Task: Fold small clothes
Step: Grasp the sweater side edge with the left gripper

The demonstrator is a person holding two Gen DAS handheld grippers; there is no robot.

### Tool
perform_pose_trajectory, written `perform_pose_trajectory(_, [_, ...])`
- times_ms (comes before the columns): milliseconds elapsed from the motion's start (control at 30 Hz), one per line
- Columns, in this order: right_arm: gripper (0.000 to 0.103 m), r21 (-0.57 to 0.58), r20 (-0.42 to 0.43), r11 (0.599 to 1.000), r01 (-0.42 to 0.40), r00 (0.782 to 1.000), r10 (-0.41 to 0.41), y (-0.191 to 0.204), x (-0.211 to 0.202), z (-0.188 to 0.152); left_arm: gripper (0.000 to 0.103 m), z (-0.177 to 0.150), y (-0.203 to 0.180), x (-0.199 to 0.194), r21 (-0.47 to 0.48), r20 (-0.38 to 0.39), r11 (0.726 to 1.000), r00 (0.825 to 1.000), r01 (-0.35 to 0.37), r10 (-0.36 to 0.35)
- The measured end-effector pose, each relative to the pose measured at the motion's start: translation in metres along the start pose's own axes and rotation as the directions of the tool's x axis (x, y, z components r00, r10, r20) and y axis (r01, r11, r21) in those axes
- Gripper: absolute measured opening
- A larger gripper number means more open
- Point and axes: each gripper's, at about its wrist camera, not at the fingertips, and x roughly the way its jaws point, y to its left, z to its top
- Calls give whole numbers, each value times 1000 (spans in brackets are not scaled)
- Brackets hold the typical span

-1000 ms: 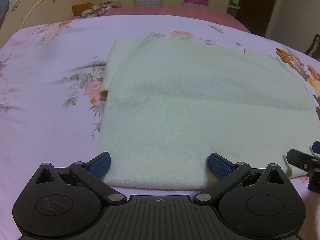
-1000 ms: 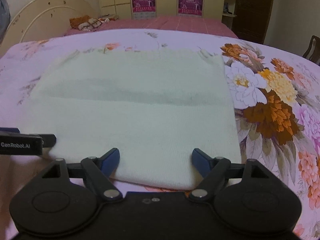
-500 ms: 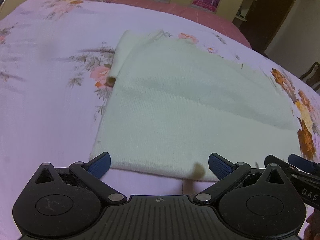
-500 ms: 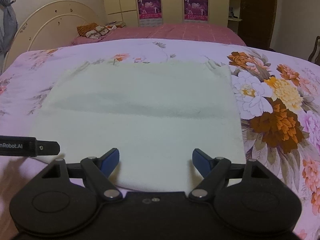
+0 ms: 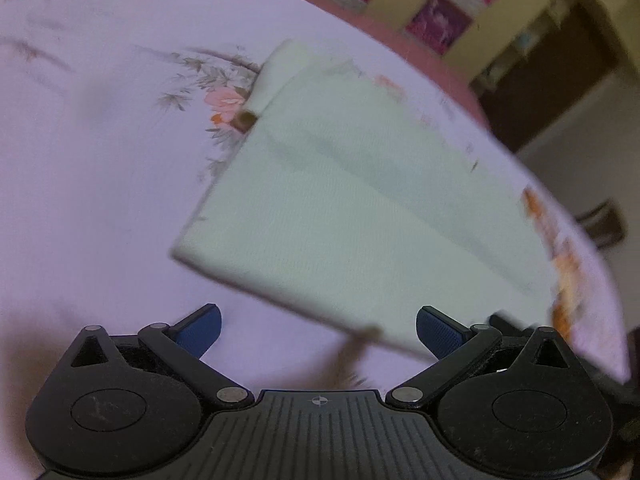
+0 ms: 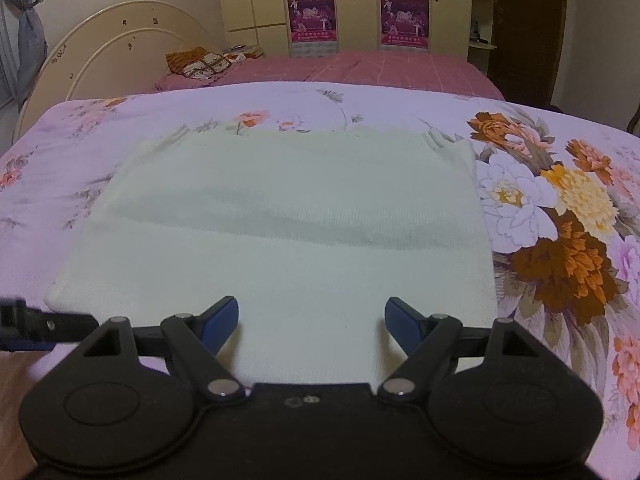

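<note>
1. The pale folded garment (image 6: 288, 248) lies flat on the flowered bed (image 6: 560, 208).
2. The right tool (image 6: 312, 320) sits at the garment's 6 o'clock edge, fingers apart and holding nothing.
3. The left tool (image 5: 318, 330) is tilted, fingers apart, with the garment (image 5: 360, 216) toward 1 o'clock.

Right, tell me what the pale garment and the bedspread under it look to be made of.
The pale green garment looks like a soft knit, probably cotton or a blend: matte, with fine ribbed rows and a slightly fuzzy surface. The bedspread looks like a smooth, thin woven fabric with printed flowers and a faint sheen; the fibre cannot be told.
</note>
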Motion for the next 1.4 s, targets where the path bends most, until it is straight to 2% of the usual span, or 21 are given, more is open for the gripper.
perform_pose_trajectory(100, [79, -3, 9, 1000, 4, 1000, -4, 0, 4, 2, 102, 1, 0, 9, -55, 48, 996, 997, 65, -63])
perform_pose_trajectory(133, [79, -4, 12, 1000, 5, 1000, -4, 0, 5, 2, 97, 0, 2, 12, -72, 70, 994, 994, 88, -83])
perform_pose_trajectory(233, [79, -18, 28, 1000, 10, 1000, -9, 1, 9, 5, 96, 6, 5, 20, -110, 118, 986, 987, 126, -113])
perform_pose_trajectory(433, [79, -64, 85, 998, 22, 996, -16, 11, 16, 9, 96, 25, 6, 38, -116, 161, 978, 975, 175, -155])
perform_pose_trajectory(600, [78, 0, 103, 1000, 7, 995, -7, 6, 26, 25, 96, 29, 28, 45, -238, 234, 925, 942, 295, -240])
perform_pose_trajectory(767, [79, 0, 123, 1000, 18, 992, -18, 8, 35, 40, 96, 32, 18, 55, -209, 261, 936, 939, 283, -225])
perform_pose_trajectory(900, [79, 0, 134, 1000, 29, 991, -29, 12, 39, 47, 96, 37, 16, 66, -240, 317, 919, 920, 313, -230])
perform_pose_trajectory(967, [79, -6, 126, 999, 37, 991, -36, 14, 43, 47, 96, 40, 19, 69, -240, 319, 919, 919, 314, -230])
perform_pose_trajectory(1000, [78, -11, 121, 999, 42, 992, -40, 15, 44, 46, 82, 42, 19, 70, -247, 313, 919, 923, 308, -225])
perform_pose_trajectory(1033, [77, -15, 116, 999, 46, 992, -44, 16, 46, 46, 56, 46, 21, 75, -257, 294, 918, 929, 302, -223])
perform_pose_trajectory(1067, [77, -17, 112, 999, 49, 993, -47, 16, 48, 46, 43, 48, 25, 80, -276, 269, 913, 936, 300, -226])
perform_pose_trajectory(1100, [76, -17, 109, 998, 52, 993, -50, 17, 49, 46, 25, 49, 29, 83, -297, 256, 908, 941, 296, -223])
perform_pose_trajectory(1133, [75, -15, 107, 998, 54, 993, -52, 18, 50, 47, 14, 50, 34, 88, -319, 248, 901, 944, 293, -219])
perform_pose_trajectory(1200, [75, -17, 112, 998, 52, 992, -50, 20, 50, 49, 13, 52, 40, 93, -336, 235, 894, 946, 297, -226])
perform_pose_trajectory(1267, [75, -37, 117, 997, 68, 991, -63, 24, 51, 49, 13, 54, 35, 96, -317, 232, 898, 943, 304, -238])
perform_pose_trajectory(1400, [72, -76, 59, 990, 117, 992, -112, 26, 66, 38, 13, 63, 25, 91, -248, 243, 911, 931, 331, -272])
